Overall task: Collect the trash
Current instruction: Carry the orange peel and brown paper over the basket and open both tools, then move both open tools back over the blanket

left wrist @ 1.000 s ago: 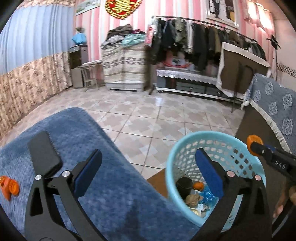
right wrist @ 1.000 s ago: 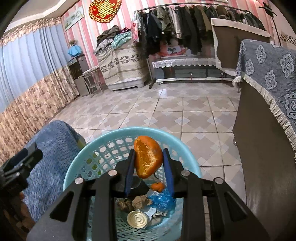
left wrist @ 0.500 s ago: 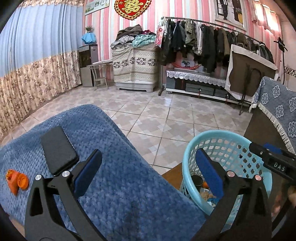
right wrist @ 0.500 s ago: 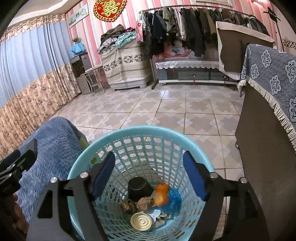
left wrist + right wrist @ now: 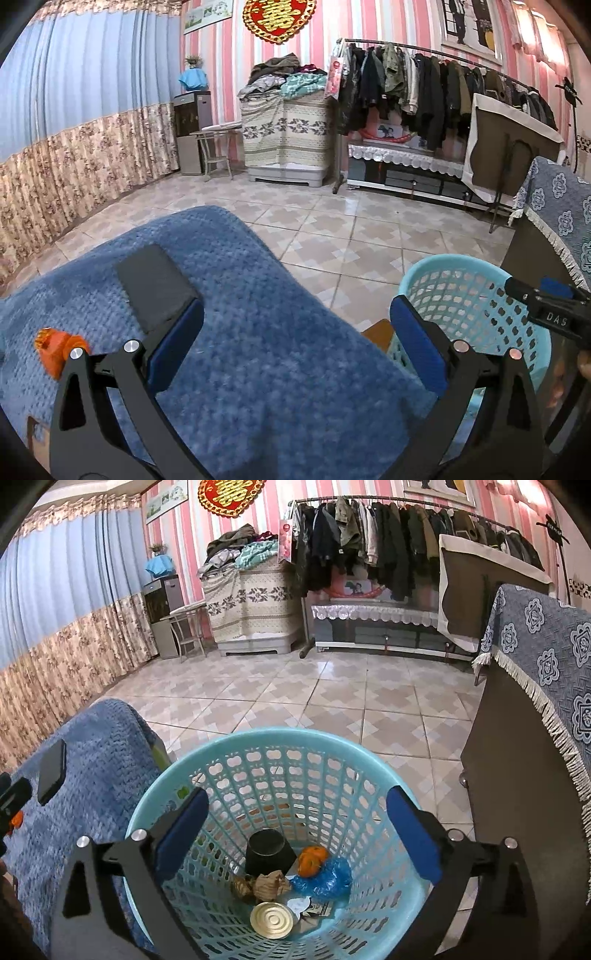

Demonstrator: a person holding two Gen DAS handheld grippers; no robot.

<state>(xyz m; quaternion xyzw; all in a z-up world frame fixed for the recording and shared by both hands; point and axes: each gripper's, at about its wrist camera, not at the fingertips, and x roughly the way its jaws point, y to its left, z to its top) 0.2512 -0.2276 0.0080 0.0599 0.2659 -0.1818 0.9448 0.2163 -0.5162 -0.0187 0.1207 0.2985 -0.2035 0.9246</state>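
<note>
**Both grippers spread wide, trash lying in the basket**

The right gripper [image 5: 295,827] hangs directly over the round light-blue perforated plastic basket [image 5: 280,738], pointing down into it, its two blue-padded fingers [image 5: 181,830] wide apart and holding nothing. The left gripper [image 5: 295,347] is level over the blue knitted blanket [image 5: 240,288] that covers the surface just left of the basket; its fingers [image 5: 175,343] are likewise far apart and empty, the right one reaching in front of the basket's [image 5: 461,291] near wall.

On the blanket, a flat black rectangular phone-like slab [image 5: 155,288] lies just beyond the left finger, and a small orange plastic piece [image 5: 55,347] sits near the blanket's left edge, partly hidden behind the gripper frame. In the right wrist view the same slab [image 5: 51,771] shows at the far left.

The trash rests on the basket floor, between the right gripper's fingers as seen from above:
- an upturned black plastic cup [image 5: 269,853] at the back;
- a crumpled blue plastic bag [image 5: 325,878] to its right;
- a crushed brown paper wad [image 5: 266,884] in the middle;
- a round gold-coloured tin lid [image 5: 271,920] nearest the camera;
- an orange piece of fruit peel [image 5: 312,860], touching the blue bag and beside the cup.
</note>
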